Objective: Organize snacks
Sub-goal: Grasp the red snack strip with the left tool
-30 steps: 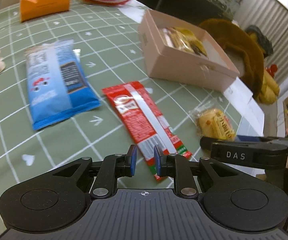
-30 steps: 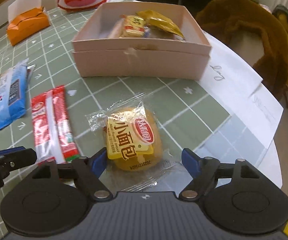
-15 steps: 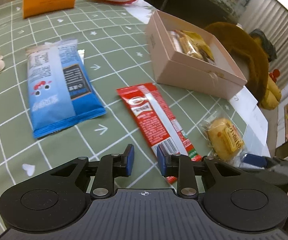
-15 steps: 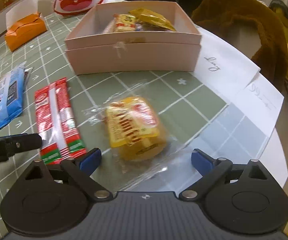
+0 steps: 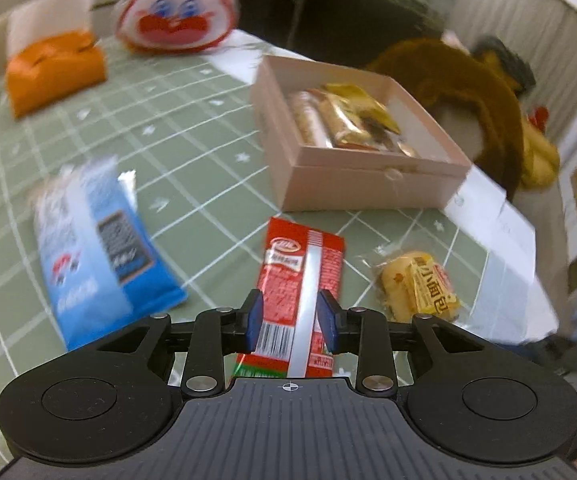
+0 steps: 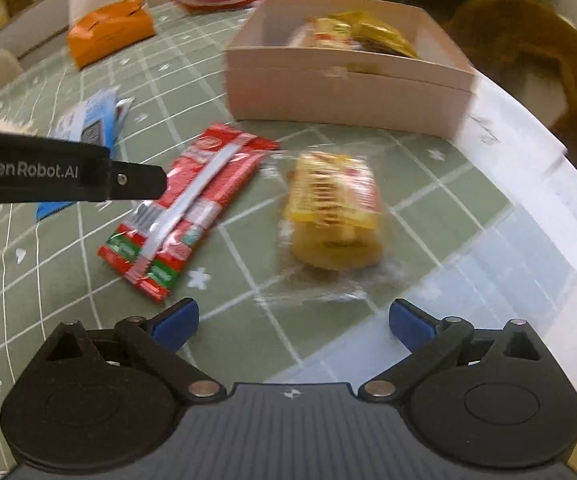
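A red snack packet (image 5: pixel 302 280) lies on the green checked tablecloth, its near end between the blue pads of my left gripper (image 5: pixel 290 320). The jaws straddle it at a narrow gap; whether they grip it is unclear. In the right wrist view the red packet (image 6: pixel 192 200) looks flat on the cloth. A yellow bread bun in clear wrap (image 6: pixel 334 212) lies ahead of my right gripper (image 6: pixel 292 320), which is wide open and empty. The pink box (image 5: pixel 364 176) behind holds several snacks. A blue snack bag (image 5: pixel 96 252) lies to the left.
An orange tissue pack (image 5: pixel 54 70) and a red-and-white cartoon bag (image 5: pixel 176 12) sit at the far side. White papers (image 6: pixel 528 152) lie at the table's right edge. A brown plush (image 5: pixel 480 92) sits behind the box. The left gripper's body (image 6: pixel 48 172) crosses the right view.
My left gripper has moved right and forward, so its pads now straddle the red packet's near end. My right gripper has pulled back from the bun and stays wide open.
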Demonstrator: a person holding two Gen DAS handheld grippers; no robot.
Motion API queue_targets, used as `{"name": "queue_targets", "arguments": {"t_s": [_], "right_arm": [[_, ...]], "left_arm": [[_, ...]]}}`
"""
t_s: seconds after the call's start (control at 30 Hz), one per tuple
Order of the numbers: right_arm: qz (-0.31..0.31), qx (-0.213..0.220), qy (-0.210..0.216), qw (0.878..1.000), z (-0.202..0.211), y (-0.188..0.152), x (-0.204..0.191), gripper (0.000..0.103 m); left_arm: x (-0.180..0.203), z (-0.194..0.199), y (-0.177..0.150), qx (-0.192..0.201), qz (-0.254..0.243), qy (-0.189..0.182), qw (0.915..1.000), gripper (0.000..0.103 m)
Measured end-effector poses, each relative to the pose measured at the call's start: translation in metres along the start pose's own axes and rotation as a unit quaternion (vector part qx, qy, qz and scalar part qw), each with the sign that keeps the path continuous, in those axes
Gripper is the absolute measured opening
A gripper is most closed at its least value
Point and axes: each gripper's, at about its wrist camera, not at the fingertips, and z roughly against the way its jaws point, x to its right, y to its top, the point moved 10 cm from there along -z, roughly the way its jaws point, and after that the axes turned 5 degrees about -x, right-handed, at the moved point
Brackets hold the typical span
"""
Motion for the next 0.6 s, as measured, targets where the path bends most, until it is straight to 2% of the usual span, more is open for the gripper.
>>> {"name": "queue_targets", "arguments": {"t_s": [0.17, 0.23, 0.3, 0.37, 0.47, 0.53, 0.6], "right_arm": [[-0.038, 0.017, -0.026, 0.999, 0.015, -0.002, 0.042, 0.102], [-0.051, 0.022, -0.031, 0.998, 0.019, -0.002, 0.055, 0.102], [-0.063, 0.023, -0.027, 0.997, 0.022, -0.001, 0.064, 0.102], [-0.068, 0.020, -0.026, 0.997, 0.021, -0.003, 0.067, 0.102], [-0.064, 0.008, -0.024, 0.998, 0.014, -0.010, 0.066, 0.102], [-0.062, -0.001, -0.023, 0.998, 0.009, -0.015, 0.064, 0.102], [-0.051, 0.003, -0.031, 0.998, 0.007, -0.018, 0.059, 0.102]], "left_arm": [[0.015, -0.021, -0.009, -0.035, -0.065, 0.025, 0.9970, 0.035], [0.023, -0.024, -0.011, -0.031, -0.093, 0.033, 0.9946, 0.035], [0.028, -0.025, -0.014, -0.033, -0.107, 0.031, 0.9932, 0.044], [0.034, -0.027, -0.015, -0.037, -0.117, 0.023, 0.9922, 0.058], [0.043, -0.030, -0.020, -0.043, -0.155, 0.017, 0.9869, 0.074], [0.044, -0.028, -0.021, -0.038, -0.162, 0.013, 0.9860, 0.073], [0.033, -0.023, -0.015, -0.021, -0.126, 0.010, 0.9917, 0.069]]}}
